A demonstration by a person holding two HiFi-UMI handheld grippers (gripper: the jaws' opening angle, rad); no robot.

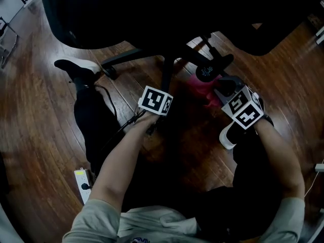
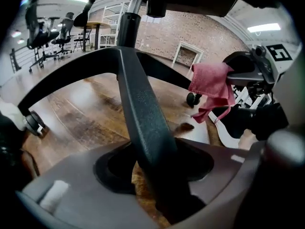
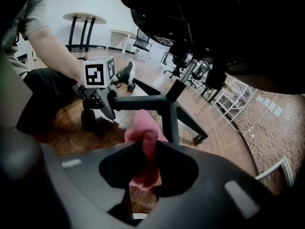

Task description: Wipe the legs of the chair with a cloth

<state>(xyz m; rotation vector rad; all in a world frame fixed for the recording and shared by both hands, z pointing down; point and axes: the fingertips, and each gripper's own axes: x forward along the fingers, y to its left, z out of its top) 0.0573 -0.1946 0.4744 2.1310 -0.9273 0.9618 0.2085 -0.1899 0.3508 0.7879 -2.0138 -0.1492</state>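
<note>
Step in hand: likely the set-up for a wiping pass. One tool brackets a leg of the chair while the other brings the cloth in.
Left tool [image 2: 155, 173]: jaws apart and straddling the near chair leg [image 2: 138, 104]. A strip of floor shows between the leg and one jaw, so it does not look clamped.
Right tool [image 3: 145, 163]: jaws together on a fold of the pink cloth [image 2: 212, 82], which bunches above them and hangs loose below.
Cloth position: right of the chair's central column [image 2: 127, 23], near a far-right leg and its caster [image 2: 193, 98]. Whether it touches that leg cannot be told.
Next move: judged to need the cloth pressed flat on a leg's top face and drawn along it from hub to caster, with the chair kept from rolling. The bunched cloth may need spreading to cover the sloped sides.
Risk: the base sits on casters, so a push could swing it away from the cloth.
Surface: dark, glossy wooden floor [image 1: 40, 125], on which the person sits with legs stretched either side of the base. A white power strip [image 1: 82, 182] lies near left.
Room: an open office with more office chairs [image 2: 40, 27] far left, a brick wall [image 2: 167, 35] beyond and a round table [image 3: 85, 18] in the distance.
</note>
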